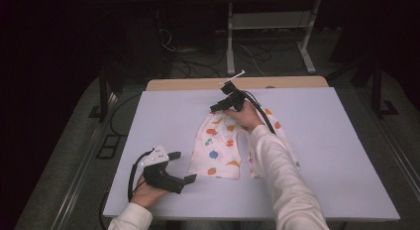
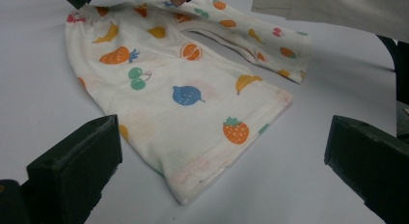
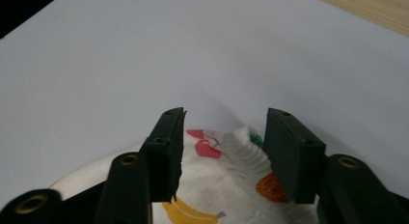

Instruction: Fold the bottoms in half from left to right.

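shorts (image 1: 222, 145): white, fruit-printed, flat | left gripper (image 1: 184, 166): fingers wide | right gripper (image 3: 224, 151): fingers half-closed around bunched waistband, apparently not pinching

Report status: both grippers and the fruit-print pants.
Left gripper open, resting near table edge. Right gripper at waistband of fruit-print pants, fabric bunched between jaws, grip not confirmed. Pants flat on white table, nothing obstructing.

In the high view the person's forearm (image 1: 277, 165) is covering part of the fruit-print garment (image 1: 218, 150); in the right gripper view the right gripper (image 3: 224, 151) is hiding its waistband, so contact remains unclear.
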Action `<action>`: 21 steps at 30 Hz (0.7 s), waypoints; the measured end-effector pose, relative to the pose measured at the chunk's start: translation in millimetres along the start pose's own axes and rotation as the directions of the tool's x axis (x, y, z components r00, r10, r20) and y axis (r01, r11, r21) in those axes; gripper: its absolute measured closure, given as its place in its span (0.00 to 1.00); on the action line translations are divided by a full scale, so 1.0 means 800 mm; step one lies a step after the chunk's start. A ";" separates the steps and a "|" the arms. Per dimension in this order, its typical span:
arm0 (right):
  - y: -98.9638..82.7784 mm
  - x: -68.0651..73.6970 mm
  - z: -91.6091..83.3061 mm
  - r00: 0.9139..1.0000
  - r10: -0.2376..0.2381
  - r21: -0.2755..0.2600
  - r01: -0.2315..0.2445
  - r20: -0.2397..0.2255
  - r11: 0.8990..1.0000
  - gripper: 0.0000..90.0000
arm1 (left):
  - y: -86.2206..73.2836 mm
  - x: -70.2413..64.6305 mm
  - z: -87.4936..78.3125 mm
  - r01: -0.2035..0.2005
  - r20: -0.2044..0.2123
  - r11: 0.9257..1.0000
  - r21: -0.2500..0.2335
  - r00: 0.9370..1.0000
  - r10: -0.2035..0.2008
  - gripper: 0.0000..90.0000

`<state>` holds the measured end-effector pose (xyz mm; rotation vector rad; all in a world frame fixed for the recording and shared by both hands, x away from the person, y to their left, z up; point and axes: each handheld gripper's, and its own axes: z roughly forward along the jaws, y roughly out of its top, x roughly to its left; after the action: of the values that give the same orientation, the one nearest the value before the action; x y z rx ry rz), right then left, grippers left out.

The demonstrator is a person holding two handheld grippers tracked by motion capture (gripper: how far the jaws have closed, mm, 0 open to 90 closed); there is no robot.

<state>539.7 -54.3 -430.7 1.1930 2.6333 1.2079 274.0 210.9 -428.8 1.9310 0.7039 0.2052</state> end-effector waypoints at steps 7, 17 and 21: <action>0.000 -0.006 0.001 1.000 0.019 -0.003 -0.019 -0.009 1.000 0.70 | 0.000 0.000 0.000 -0.001 0.000 1.000 -0.001 1.000 0.001 0.00; -0.001 -0.007 0.010 1.000 0.025 0.007 -0.025 -0.001 1.000 0.88 | 0.000 0.000 0.000 -0.001 -0.003 1.000 0.002 1.000 0.001 0.00; 0.001 -0.006 0.010 1.000 0.029 0.026 -0.029 0.011 0.999 0.97 | 0.000 0.000 0.000 -0.002 -0.003 1.000 0.007 1.000 0.002 0.00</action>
<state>545.8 -52.0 -437.2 1.2426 2.6412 1.1720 274.4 210.9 -429.2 1.9382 0.7055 0.2072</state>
